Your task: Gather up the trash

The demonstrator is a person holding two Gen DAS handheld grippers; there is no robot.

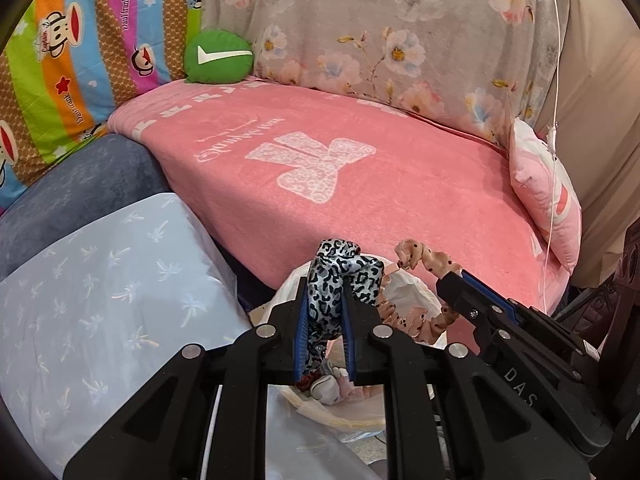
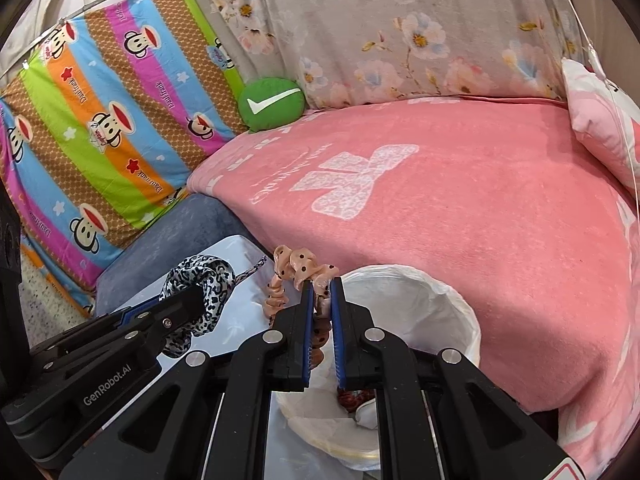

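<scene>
My left gripper [image 1: 325, 280] is shut on a grey leopard-print scrunchie [image 1: 340, 268], held above a white-lined trash bin [image 1: 408, 300]. It also shows in the right wrist view [image 2: 192, 300] with the scrunchie [image 2: 208, 280]. My right gripper [image 2: 321, 282] is shut on a peach polka-dot scrunchie [image 2: 300, 266], over the bin's [image 2: 440, 292] near rim. In the left wrist view the right gripper [image 1: 452, 280] and the peach scrunchie [image 1: 420, 258] sit just to the right of my left one. Some items lie in the bin's bottom.
A pink blanket [image 1: 360, 184] covers the sofa seat behind the bin. A green round cushion [image 1: 218, 56], a striped monkey-print cloth [image 2: 100, 132], a floral cover [image 1: 380, 32] and a pink pillow [image 1: 544, 192] surround it. A pale blue bag [image 1: 100, 280] lies at the left.
</scene>
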